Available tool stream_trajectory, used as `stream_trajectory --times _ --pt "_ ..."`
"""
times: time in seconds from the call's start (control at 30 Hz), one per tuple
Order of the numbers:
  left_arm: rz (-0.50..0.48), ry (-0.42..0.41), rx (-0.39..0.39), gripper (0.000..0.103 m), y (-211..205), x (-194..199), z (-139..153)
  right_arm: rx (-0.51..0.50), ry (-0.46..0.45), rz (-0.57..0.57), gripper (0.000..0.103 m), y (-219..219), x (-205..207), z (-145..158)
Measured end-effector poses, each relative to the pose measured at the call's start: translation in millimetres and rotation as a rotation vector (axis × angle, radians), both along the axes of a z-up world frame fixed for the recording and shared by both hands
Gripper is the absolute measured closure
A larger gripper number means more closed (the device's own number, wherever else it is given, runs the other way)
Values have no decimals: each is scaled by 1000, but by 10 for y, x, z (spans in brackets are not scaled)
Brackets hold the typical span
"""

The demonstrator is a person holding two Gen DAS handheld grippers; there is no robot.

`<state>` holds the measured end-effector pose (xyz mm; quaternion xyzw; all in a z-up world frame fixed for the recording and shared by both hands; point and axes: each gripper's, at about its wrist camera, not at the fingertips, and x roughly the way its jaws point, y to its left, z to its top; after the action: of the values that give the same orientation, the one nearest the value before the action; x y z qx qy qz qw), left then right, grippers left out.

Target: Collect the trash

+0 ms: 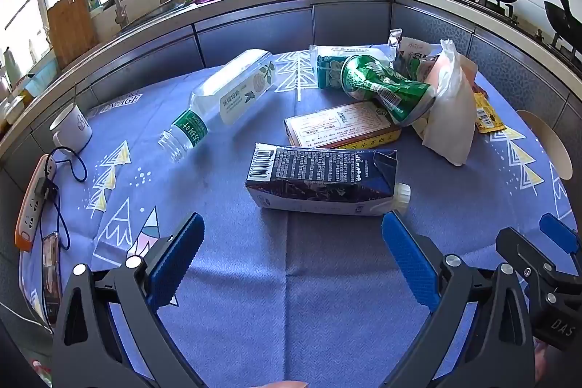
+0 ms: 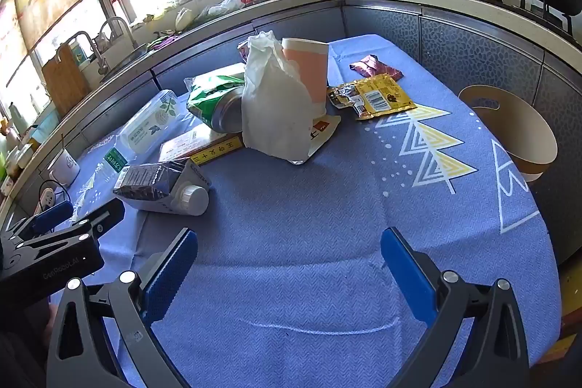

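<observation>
Trash lies on a blue patterned tablecloth. A dark milk carton with a white cap lies on its side just ahead of my left gripper, which is open and holds nothing. Behind it are a flat box, a crushed green can, a clear plastic bottle and a white plastic bag. My right gripper is open over bare cloth, nothing between its fingers. Ahead of it stand the white bag, a pink paper cup, a yellow wrapper and the carton.
A tan bin stands off the table's right edge. A white mug, an orange power strip and a phone sit at the table's left. Kitchen counter, sink and stove with pans run behind.
</observation>
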<state>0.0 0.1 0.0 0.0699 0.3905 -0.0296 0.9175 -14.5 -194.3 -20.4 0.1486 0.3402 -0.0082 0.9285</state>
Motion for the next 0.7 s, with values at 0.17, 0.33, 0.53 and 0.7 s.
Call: stream_trajectory --times 0.17,0.33,0.53,0.7 --pt "-3 3 -4 6 0 -3 1 -2 2 0 2 -3 3 5" --pt "-8 7 -10 6 1 -21 -3 -3 6 0 2 0 10 1" --pt "-5 24 -42 6 33 -21 -34 1 1 -16 2 -6 -5 -4" --pt "1 40 -66 6 89 -36 -76 14 13 -23 2 -69 10 15"
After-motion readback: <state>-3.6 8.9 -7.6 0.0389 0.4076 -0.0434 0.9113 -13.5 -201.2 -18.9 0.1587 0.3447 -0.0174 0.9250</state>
